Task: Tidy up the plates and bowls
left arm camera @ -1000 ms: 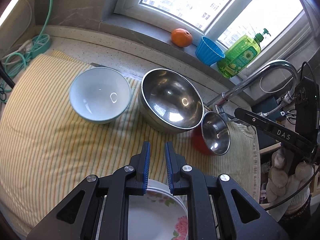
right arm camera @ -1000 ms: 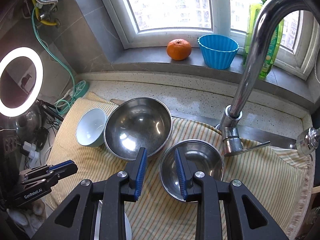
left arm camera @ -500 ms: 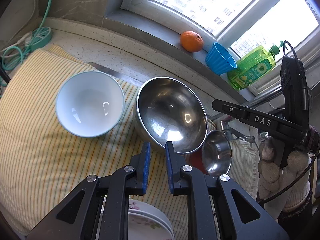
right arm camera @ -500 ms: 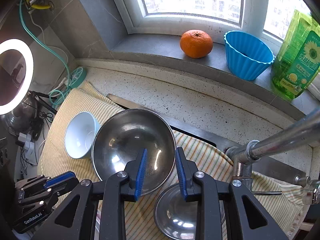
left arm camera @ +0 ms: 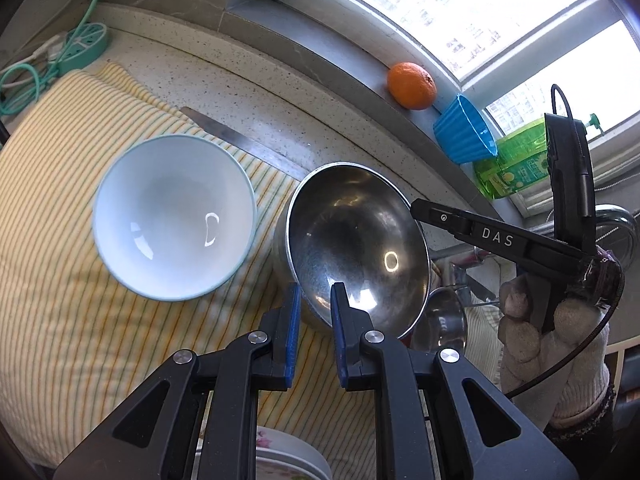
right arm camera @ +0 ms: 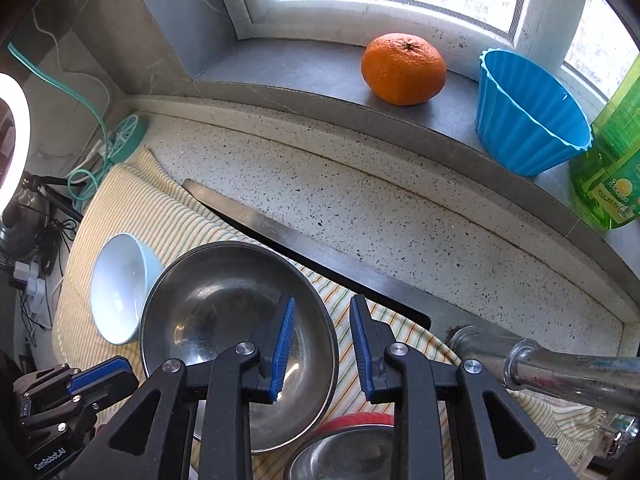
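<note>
A large steel bowl (left arm camera: 356,240) sits on a yellow striped cloth (left arm camera: 60,280); it also shows in the right wrist view (right arm camera: 224,320). A light blue bowl (left arm camera: 174,216) stands to its left, and shows in the right wrist view (right arm camera: 118,288). A small steel bowl (left arm camera: 444,324) with a red base lies to the right, also low in the right wrist view (right arm camera: 344,456). A flowered plate (left arm camera: 288,456) lies under my left gripper (left arm camera: 314,300), which is open at the large bowl's near rim. My right gripper (right arm camera: 322,312) is open, straddling the large bowl's right rim.
An orange (right arm camera: 404,68), a blue fluted cup (right arm camera: 528,116) and a green soap bottle (right arm camera: 616,168) stand on the windowsill. A tap (right arm camera: 560,372) reaches in at the right. A sink edge (right arm camera: 280,232) runs behind the cloth. Cables (left arm camera: 48,56) lie at the left.
Both grippers have moved forward toward the large steel bowl. The right gripper's jaws have opened wider and now stand on either side of the bowl's rim.
</note>
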The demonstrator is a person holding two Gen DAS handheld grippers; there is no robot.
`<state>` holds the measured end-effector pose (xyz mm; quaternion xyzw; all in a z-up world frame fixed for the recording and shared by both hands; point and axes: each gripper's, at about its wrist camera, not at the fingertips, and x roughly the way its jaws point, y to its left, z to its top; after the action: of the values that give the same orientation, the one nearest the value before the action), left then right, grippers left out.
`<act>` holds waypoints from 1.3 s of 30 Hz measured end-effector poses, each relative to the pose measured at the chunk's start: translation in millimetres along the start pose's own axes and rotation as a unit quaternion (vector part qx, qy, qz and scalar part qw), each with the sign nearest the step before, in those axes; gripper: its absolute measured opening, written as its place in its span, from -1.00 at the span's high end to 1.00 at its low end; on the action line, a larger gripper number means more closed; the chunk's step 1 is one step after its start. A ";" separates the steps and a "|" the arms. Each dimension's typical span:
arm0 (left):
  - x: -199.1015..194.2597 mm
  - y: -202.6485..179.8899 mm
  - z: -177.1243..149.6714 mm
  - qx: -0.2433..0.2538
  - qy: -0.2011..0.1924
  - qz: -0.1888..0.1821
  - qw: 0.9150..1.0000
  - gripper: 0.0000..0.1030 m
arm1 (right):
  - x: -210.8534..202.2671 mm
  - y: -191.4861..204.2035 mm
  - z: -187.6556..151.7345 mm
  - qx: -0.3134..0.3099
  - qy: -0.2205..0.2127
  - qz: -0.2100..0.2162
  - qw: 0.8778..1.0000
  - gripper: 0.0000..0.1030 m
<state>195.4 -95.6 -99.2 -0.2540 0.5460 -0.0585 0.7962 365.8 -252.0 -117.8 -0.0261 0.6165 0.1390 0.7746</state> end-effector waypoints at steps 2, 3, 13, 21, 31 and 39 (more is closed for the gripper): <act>2.2 0.3 1.9 -0.001 0.002 0.000 1.000 0.74 | 2.3 -1.5 0.1 0.002 0.004 0.002 1.000 0.57; 2.9 0.5 2.1 -0.001 0.004 -0.001 1.000 0.74 | 2.7 -2.5 -0.1 0.004 0.005 0.005 1.000 0.59; 5.4 -1.8 3.8 0.007 0.004 0.014 1.000 0.74 | 7.3 -4.5 -3.1 0.017 0.017 0.025 0.999 0.77; 14.5 -1.9 0.7 0.020 0.012 0.029 0.999 0.74 | 9.9 -6.0 -6.3 0.020 0.023 0.019 0.999 0.84; 16.7 -1.7 1.0 0.025 0.006 0.030 0.999 0.76 | 8.8 -9.3 -10.6 0.032 0.022 0.024 0.999 0.84; 10.6 0.5 0.5 0.027 0.007 0.018 0.999 0.76 | 1.8 -8.6 -17.3 0.039 0.020 0.021 0.999 0.85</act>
<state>199.9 -99.0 -108.2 -0.2223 0.5546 -0.0603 0.7996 351.8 -263.6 -124.8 0.0141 0.6375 0.1305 0.7592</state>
